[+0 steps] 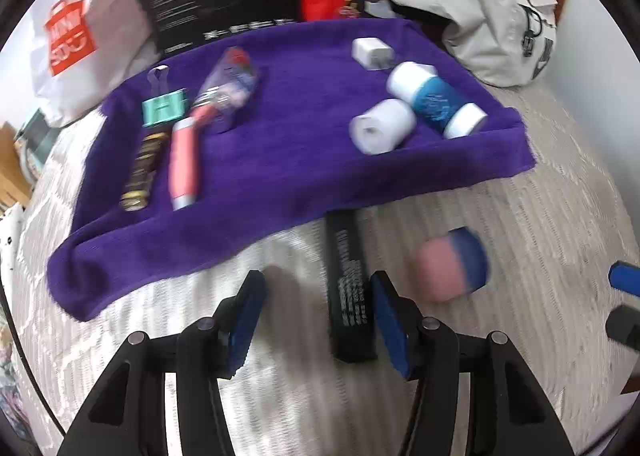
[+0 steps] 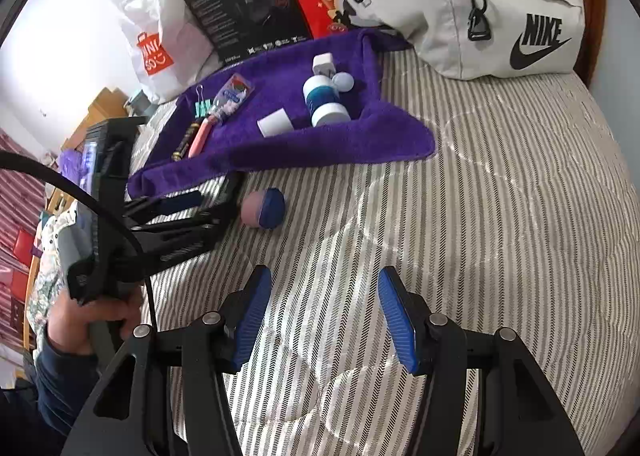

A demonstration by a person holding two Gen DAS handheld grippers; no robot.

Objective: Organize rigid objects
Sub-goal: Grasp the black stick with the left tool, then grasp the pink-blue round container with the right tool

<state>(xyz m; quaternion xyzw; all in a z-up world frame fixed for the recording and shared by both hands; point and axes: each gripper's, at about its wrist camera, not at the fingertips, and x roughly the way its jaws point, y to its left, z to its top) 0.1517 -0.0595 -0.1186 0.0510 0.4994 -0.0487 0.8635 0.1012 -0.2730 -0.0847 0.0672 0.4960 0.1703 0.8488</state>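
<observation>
Both our left tongs [image 1: 316,316] and right tongs [image 2: 320,320] gape empty. The long black rectangular box [image 1: 350,288] lies on the striped bed, just off the purple towel's [image 1: 280,159] near edge; we should straddle it squarely before squeezing.

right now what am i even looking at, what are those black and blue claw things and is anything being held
Those claws are two handheld grippers, one in each of a person's hands, each carrying a fisheye camera looking along its fingers. One picture is from the left gripper, the other from the right gripper; the right view also shows the left tool in a hand. Both are open and hold nothing. On the striped bed lie a purple towel with small items, plus a black box and a pink-and-blue object off it.
</observation>
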